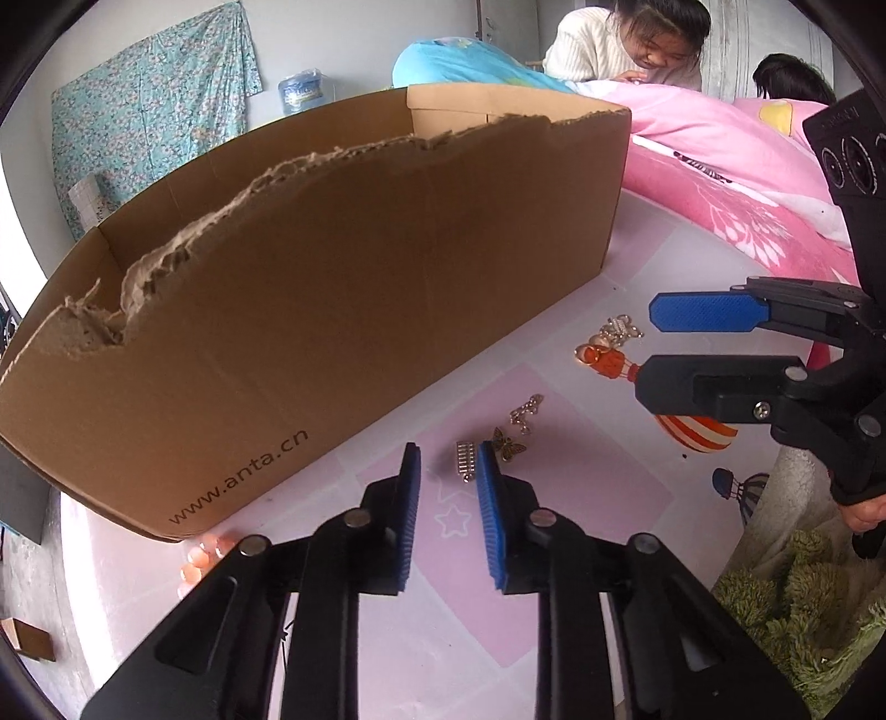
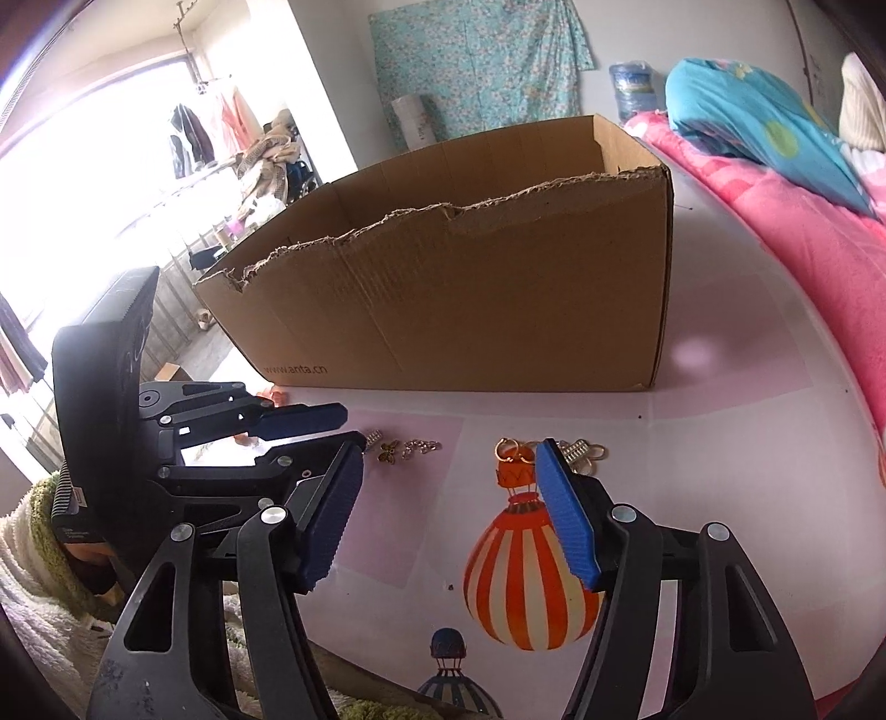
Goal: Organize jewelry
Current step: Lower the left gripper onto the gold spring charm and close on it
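Observation:
Small jewelry lies on a white and pink table mat (image 1: 554,554) in front of a torn cardboard box (image 1: 332,277) (image 2: 470,288). Just past the tips of my left gripper (image 1: 447,448) (image 2: 349,426) are a silver comb-like piece (image 1: 466,461) (image 2: 372,438), a butterfly charm (image 1: 508,445) (image 2: 389,451) and a short chain (image 1: 526,412) (image 2: 421,446). Its jaws stand narrowly apart with nothing between the pads. My right gripper (image 2: 449,448) (image 1: 647,350) is open wider. A gold ring (image 2: 506,448) (image 1: 586,351) and a silver clasp piece (image 2: 581,451) (image 1: 620,329) lie at its tips, not gripped.
The box wall stands close behind the jewelry. A pink blanket (image 1: 720,166) (image 2: 803,249) lies along the table's right side, with a person in a white sweater (image 1: 598,50) beyond. A small orange-pink object (image 1: 205,554) sits by the box's near corner. A green fuzzy sleeve (image 1: 803,598) is below right.

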